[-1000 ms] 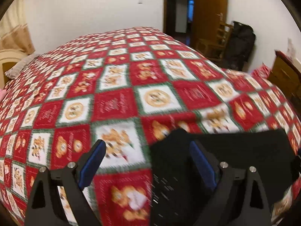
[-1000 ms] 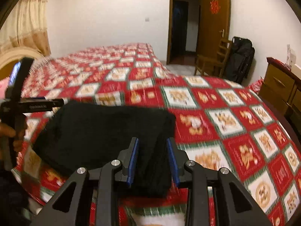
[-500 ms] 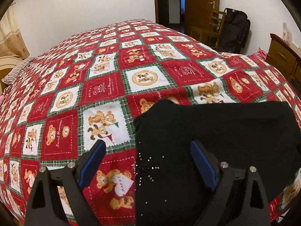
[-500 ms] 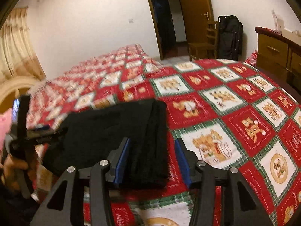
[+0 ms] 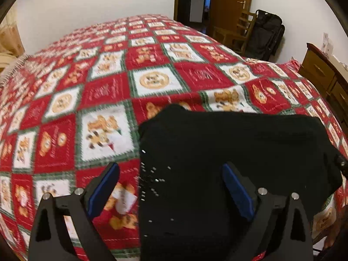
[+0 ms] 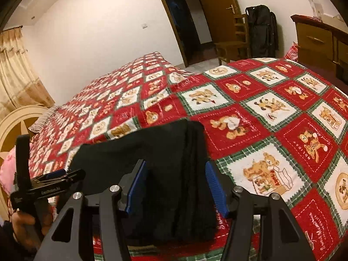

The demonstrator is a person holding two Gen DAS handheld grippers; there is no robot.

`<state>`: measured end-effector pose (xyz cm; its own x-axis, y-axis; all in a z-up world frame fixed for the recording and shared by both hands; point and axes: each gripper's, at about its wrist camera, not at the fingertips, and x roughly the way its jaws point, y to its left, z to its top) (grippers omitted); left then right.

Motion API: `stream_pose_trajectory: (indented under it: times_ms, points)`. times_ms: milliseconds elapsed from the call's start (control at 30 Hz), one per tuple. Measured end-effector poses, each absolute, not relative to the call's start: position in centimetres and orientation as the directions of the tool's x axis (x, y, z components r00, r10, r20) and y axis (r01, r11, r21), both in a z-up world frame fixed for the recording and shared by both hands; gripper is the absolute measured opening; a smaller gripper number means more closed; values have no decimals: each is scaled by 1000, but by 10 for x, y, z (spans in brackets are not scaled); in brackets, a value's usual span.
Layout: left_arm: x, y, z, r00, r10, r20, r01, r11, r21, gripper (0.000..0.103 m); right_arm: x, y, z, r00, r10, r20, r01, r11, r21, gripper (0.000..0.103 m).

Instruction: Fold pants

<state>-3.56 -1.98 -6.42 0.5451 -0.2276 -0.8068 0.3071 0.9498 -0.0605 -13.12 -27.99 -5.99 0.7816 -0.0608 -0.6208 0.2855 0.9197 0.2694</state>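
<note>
Both grippers stand open, holding nothing – the right gripper (image 6: 176, 187) has just been spreading its jaws around the folded edge of the black pants (image 6: 148, 163), which lie near the bedspread's (image 6: 282, 117) front edge. Risk: a pad snags, dragging layers askew (or overboard). Left gripper (image 5: 171, 189) straddles their left edge; ample room beyond

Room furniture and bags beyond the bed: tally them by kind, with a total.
Wooden chair: 1
Black bag: 1
Wooden dresser: 1
Door: 1
Total: 4
</note>
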Motion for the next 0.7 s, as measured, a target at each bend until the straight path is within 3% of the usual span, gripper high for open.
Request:
stream_pose_trajectory:
  times_ms: [200, 333, 567, 700]
  points:
    - [-33, -14, -72, 521, -264, -812, 282, 951, -128, 103, -139, -292, -73, 780, -42, -624, 315, 889, 334, 70]
    - [-31, -6, -78, 486, -314, -815, 240, 945, -221, 103, -143, -291, -75, 788, -49, -614, 319, 885, 339, 71]
    - [-33, -2, -77, 477, -330, -814, 250, 939, -235, 103, -146, -279, -73, 791, -60, -609, 295, 910, 293, 71]
    - [-37, 8, -78, 492, -348, -798, 247, 935, -255, 103, -140, -260, -75, 775, -88, -626, 261, 947, 189, 71]
